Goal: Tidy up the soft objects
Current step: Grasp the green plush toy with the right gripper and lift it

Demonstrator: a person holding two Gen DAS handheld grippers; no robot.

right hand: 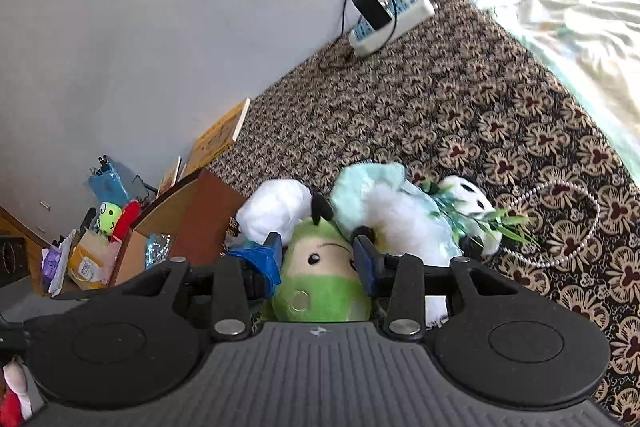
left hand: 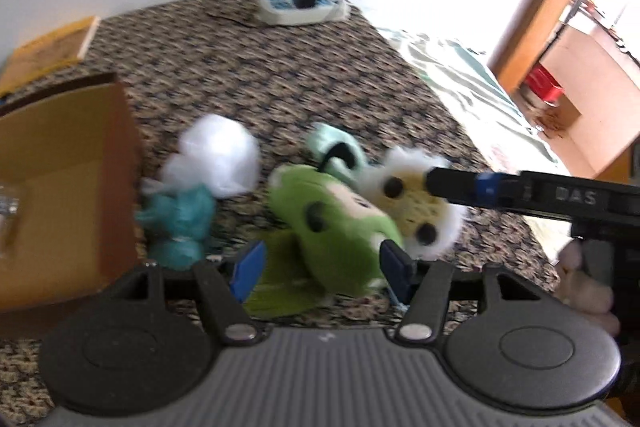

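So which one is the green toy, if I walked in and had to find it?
Start at the cardboard box on the patterned rug. A heap of soft toys lies just beside it. The green toy is in the heap's middle, between a white fluffy ball and a white-fringed yellow toy; it alone is bright green with a pale face.

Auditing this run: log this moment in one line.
left gripper open; right gripper open; both at green plush; nothing held
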